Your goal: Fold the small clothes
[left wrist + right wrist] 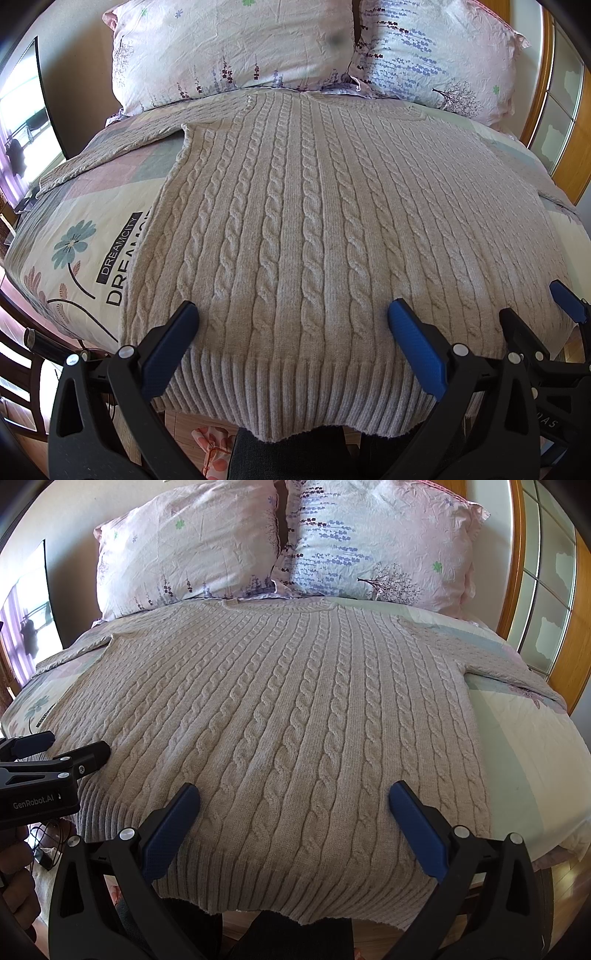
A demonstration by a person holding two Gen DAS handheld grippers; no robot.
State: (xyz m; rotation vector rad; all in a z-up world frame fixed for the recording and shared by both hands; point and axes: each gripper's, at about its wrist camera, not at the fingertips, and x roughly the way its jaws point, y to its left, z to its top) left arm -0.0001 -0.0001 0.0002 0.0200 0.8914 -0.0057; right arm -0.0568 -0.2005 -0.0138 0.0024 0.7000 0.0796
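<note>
A beige cable-knit sweater (295, 206) lies flat on the bed, collar toward the pillows, ribbed hem hanging over the near bed edge; it also shows in the right wrist view (280, 709). One sleeve (122, 147) stretches out left, the other sleeve (509, 664) right. My left gripper (293, 314) is open, jaws wide apart above the hem. My right gripper (293, 794) is open too, over the hem's right half. The right gripper shows at the left view's right edge (535, 306); the left gripper shows at the right view's left edge (70, 744).
Two floral pillows (229, 48) (380, 542) stand at the head of the bed. A printed duvet (74, 240) covers the mattress. A wooden-framed window (546, 572) is on the right, a dark screen (26, 110) on the left. Floor below the near edge.
</note>
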